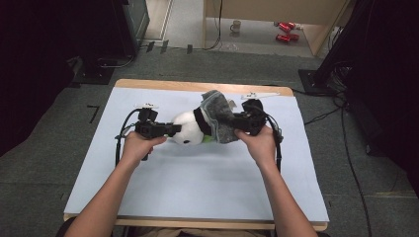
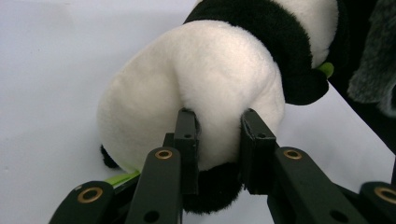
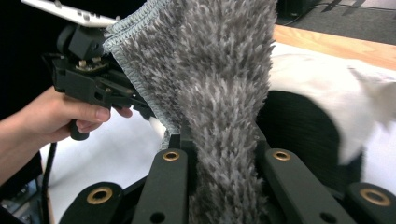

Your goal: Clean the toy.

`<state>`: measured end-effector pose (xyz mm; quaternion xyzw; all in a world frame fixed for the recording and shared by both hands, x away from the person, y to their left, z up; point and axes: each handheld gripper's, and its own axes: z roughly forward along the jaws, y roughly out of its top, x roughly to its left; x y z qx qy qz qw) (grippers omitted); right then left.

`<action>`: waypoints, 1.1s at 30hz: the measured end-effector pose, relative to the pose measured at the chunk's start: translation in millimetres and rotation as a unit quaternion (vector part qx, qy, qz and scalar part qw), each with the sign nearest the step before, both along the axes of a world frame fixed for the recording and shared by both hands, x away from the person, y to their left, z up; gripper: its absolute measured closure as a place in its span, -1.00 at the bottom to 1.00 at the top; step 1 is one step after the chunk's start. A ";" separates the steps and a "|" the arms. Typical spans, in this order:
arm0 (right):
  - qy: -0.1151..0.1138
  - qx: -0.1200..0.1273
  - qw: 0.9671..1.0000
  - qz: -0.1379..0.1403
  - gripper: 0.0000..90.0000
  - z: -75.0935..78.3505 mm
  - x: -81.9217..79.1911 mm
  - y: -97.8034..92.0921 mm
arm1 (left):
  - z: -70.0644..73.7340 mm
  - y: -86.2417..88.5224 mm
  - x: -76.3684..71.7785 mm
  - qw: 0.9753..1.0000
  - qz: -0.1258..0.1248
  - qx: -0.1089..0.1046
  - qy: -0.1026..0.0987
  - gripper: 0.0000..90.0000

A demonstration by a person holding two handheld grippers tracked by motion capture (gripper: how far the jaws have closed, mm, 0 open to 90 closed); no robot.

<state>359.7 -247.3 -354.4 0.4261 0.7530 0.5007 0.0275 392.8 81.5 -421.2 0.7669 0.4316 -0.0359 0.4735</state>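
Left gripper (image 1: 174,130) clamped on the white head of the plush panda (image 1: 190,129), both jaws pressed into the fur from either side, as seen close up in the left gripper view (image 2: 218,149). Right gripper (image 1: 236,122) clamped on the grey shaggy cloth (image 1: 221,116), the pile bunched tight between the jaws in the right gripper view (image 3: 224,161).

Panda (image 2: 201,88) lying on its side near the middle of the pale blue table cover (image 1: 197,182), head toward the left gripper, black band across the body just past the head, a small green patch (image 2: 327,69) showing beside a black limb. Black and white of the body (image 3: 317,107) also visible behind the cloth in the right gripper view.

Cloth (image 3: 205,79) draped over the panda's far end, touching it, with a stitched edge running down one side. Seen from above, covers the end of the toy nearest the right gripper and rises a little above it.

Left hand (image 1: 140,145) wrapped round the left gripper's handle; same hand and gripper (image 3: 93,79) visible beyond the cloth in the right gripper view. Right hand (image 1: 259,143) gripping the other handle. Both forearms entering from the near edge of the table.

Beyond the table: a mug (image 1: 236,25) and two red items (image 1: 286,30) on the floor, too small to identify.
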 end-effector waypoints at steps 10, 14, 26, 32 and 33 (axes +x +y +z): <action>0.028 -0.032 0.999 0.017 0.72 -37.2 12.9 9.3 | -2.8 -0.1 1.5 1.000 -0.004 -0.003 -0.009 0.61; 0.033 -0.035 0.999 0.009 0.72 -36.7 14.8 -5.7 | -3.8 2.1 4.2 1.000 0.000 -0.011 -0.007 0.61; 0.062 -0.029 0.997 -0.020 0.73 -44.6 21.4 -41.4 | -4.7 3.1 6.3 1.000 0.000 -0.018 -0.006 0.61; 0.077 -0.024 0.996 -0.035 0.72 -47.9 23.7 -58.7 | -4.4 3.8 6.2 1.000 -0.003 -0.016 -0.009 0.61; 0.079 -0.025 0.996 -0.039 0.72 -48.0 23.7 -61.1 | -4.3 4.0 6.3 1.000 -0.001 -0.016 -0.009 0.61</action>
